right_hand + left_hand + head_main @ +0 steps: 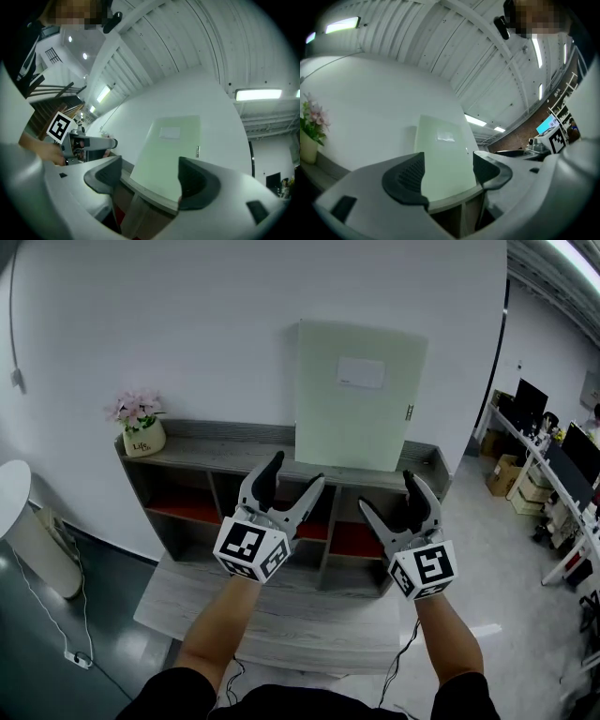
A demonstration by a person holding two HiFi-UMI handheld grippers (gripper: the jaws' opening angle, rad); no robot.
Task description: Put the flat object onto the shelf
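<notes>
A pale green flat folder (358, 395) with a white label stands upright on top of the grey shelf (216, 452), leaning against the white wall. It also shows in the left gripper view (443, 157) and the right gripper view (168, 152), beyond the jaws. My left gripper (298, 481) is held in front of the shelf, below the folder's left corner, open and empty. My right gripper (390, 499) hovers below the folder's right side, also open with nothing between its fingers. Neither gripper touches the folder.
A small pot of pink flowers (141, 425) sits at the shelf's left end. The shelf has open compartments with red floors (187, 510). A grey low table (281, 606) stands before it. A white round stand (23, 521) is at left; desks and boxes (534, 474) at right.
</notes>
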